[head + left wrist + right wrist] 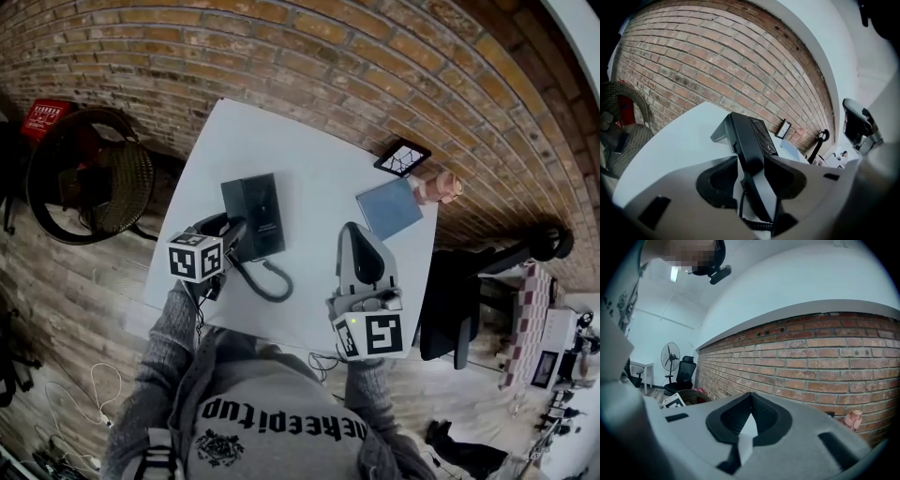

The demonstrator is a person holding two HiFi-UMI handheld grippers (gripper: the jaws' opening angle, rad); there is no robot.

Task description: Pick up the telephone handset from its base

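Note:
The black telephone base [255, 214] stands on the white table [309, 141], its coiled cord [269, 283] looping toward me. The black handset [746, 145] lies along the base's left side. In the head view my left gripper mostly hides it. My left gripper [232, 228] is low over the handset, tilted downward and open. In the left gripper view the left gripper [751, 159] has the handset running between its wide-spread jaws, close to both pads. My right gripper [352, 230] hovers over the table's right half, shut and empty. The right gripper view shows the right gripper [751, 397] with its fingertips meeting.
A blue notebook [389, 208], a small framed picture [402, 157] and a pink figure [441, 187] lie at the table's far right by the brick wall. A wicker chair [94, 173] stands left of the table and a black office chair [469, 300] to its right.

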